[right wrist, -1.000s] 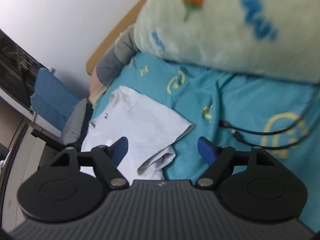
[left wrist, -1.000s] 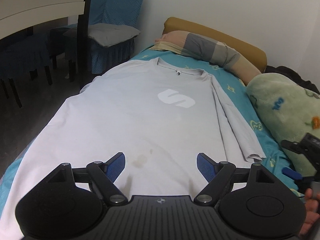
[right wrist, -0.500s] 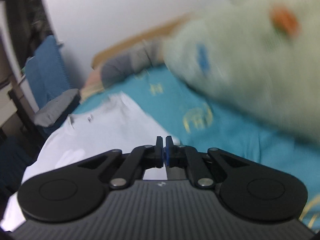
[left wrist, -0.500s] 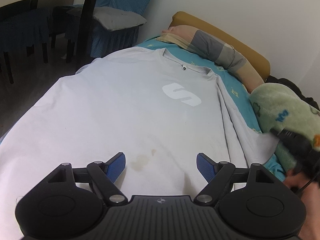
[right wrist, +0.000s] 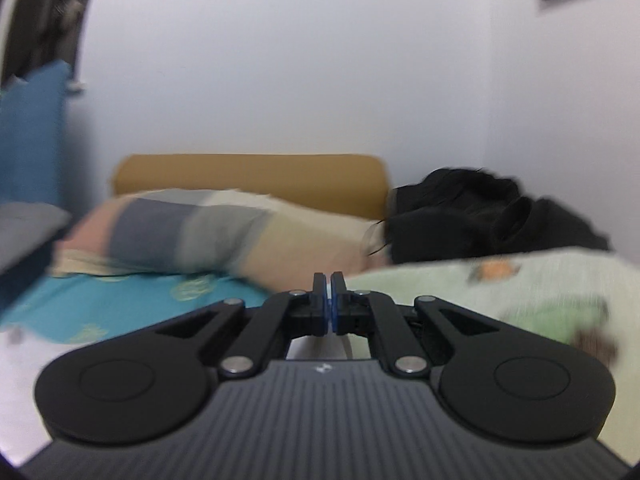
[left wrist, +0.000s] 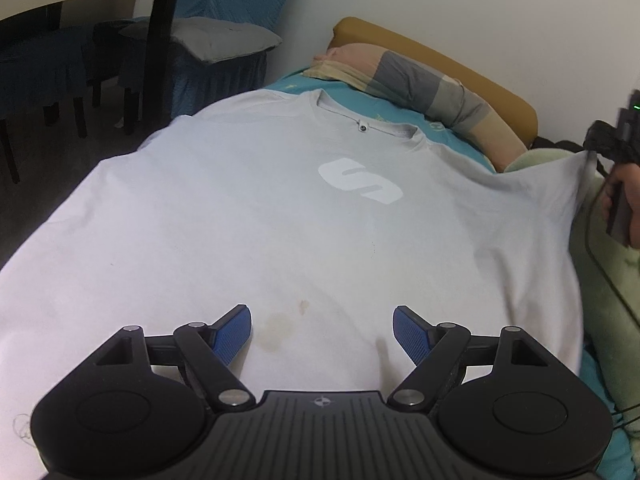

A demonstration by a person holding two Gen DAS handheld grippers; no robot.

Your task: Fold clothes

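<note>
A pale grey T-shirt (left wrist: 280, 220) lies front up on the bed, with a white logo (left wrist: 360, 182) on the chest and a brownish stain (left wrist: 280, 326) near the hem. My left gripper (left wrist: 322, 330) hovers open just above the lower part of the shirt, its blue pads on either side of the stain area. At the right edge of the left wrist view my right gripper (left wrist: 612, 144) holds the shirt's right sleeve (left wrist: 540, 200) stretched out and raised. In the right wrist view that gripper (right wrist: 330, 284) is shut, with a strip of pale cloth (right wrist: 320, 348) showing beneath it.
A striped pillow (left wrist: 420, 84) and tan headboard (left wrist: 460, 68) lie beyond the collar. A green fleece blanket (left wrist: 608, 280) and a black garment (right wrist: 480, 216) fill the right side, with a cable (left wrist: 600, 264) across the blanket. A chair with a grey cushion (left wrist: 216, 40) stands left of the bed.
The right gripper shut on the folded-in right sleeve and has pulled it out to the right and up. The left gripper moved forward over the shirt and stayed open.
</note>
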